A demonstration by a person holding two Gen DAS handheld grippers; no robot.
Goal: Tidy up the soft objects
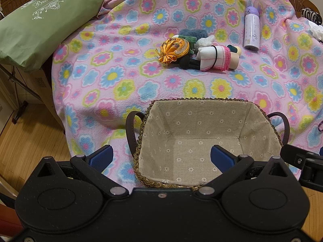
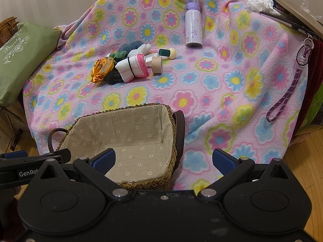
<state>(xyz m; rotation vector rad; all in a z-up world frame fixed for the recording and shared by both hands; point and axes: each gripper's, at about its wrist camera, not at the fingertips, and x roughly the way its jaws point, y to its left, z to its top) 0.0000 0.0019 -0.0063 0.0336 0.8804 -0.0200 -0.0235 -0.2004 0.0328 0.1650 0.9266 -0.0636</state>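
Note:
A woven basket (image 1: 201, 100) with a beige flower-print lining sits at the near edge of the flowered blanket; it also shows in the right wrist view (image 2: 169, 121). It holds nothing. Beyond it lies a pile of soft things: an orange pouch (image 1: 174, 49) (image 2: 102, 68), a rolled white cloth with pink trim (image 1: 214, 57) (image 2: 134, 67), a blue fluffy item (image 1: 193, 32) (image 2: 129, 46) and a white fluffy item (image 1: 206, 41) (image 2: 141, 49). My left gripper (image 1: 161, 157) is open and empty over the basket's near left rim. My right gripper (image 2: 164, 159) is open and empty at the basket's right side.
A lilac bottle (image 1: 251, 28) (image 2: 193, 26) lies behind the pile. A beige tape roll (image 2: 157, 65) and a green-capped stick (image 2: 167, 52) lie beside it. A green pillow (image 1: 38, 22) sits at the left. A purple cord (image 2: 286, 92) hangs at the right. Wood floor lies below.

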